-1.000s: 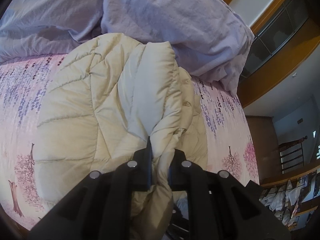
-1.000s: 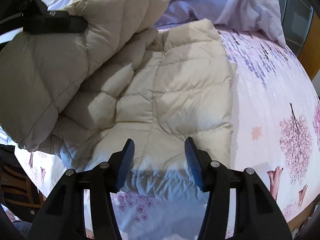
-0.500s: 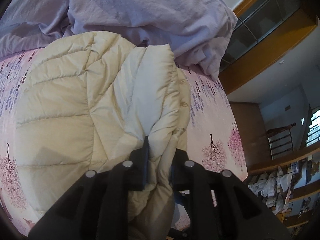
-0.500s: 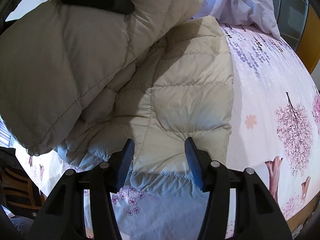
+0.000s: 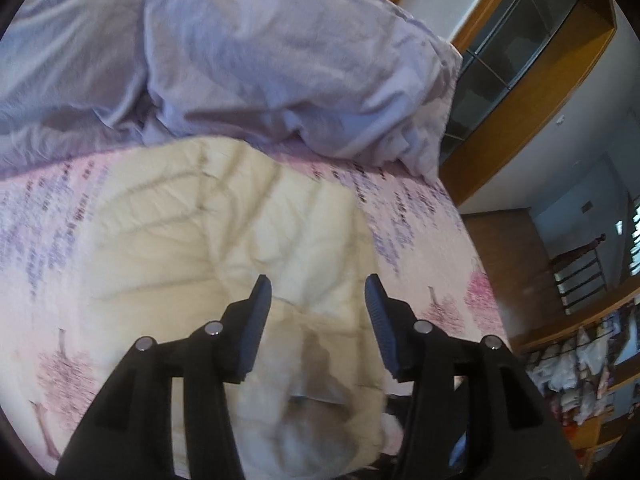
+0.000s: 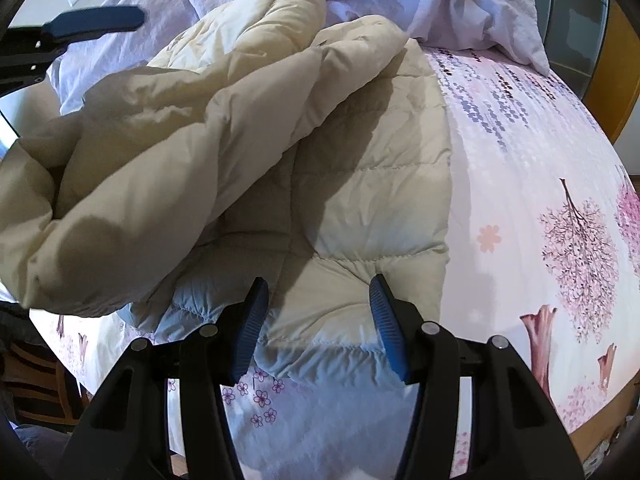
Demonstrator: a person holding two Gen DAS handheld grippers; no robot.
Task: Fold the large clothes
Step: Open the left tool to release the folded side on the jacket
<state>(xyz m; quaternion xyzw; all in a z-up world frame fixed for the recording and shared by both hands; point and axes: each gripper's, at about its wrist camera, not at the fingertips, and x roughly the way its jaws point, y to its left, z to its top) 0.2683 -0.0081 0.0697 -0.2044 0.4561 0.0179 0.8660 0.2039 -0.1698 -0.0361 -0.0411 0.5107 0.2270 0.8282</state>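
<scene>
A cream quilted down jacket (image 6: 360,184) lies on the bed, with one side folded loosely over its middle (image 6: 168,168). It also shows in the left wrist view (image 5: 224,240), blurred. My left gripper (image 5: 316,292) is open and empty above the jacket; one of its fingers (image 6: 96,24) shows at the upper left of the right wrist view. My right gripper (image 6: 316,292) is open and empty just above the jacket's near hem, which shows a pale blue lining (image 6: 320,352).
The bed has a pink sheet with a tree print (image 6: 560,200). A crumpled lilac duvet (image 5: 280,52) is piled at the head of the bed behind the jacket. A wooden wardrobe with glass doors (image 5: 520,60) and a chair (image 5: 576,280) stand right of the bed.
My left gripper has opened and let go of the jacket's edge. The released side has dropped onto the jacket's middle. The right gripper has stayed open near the hem.
</scene>
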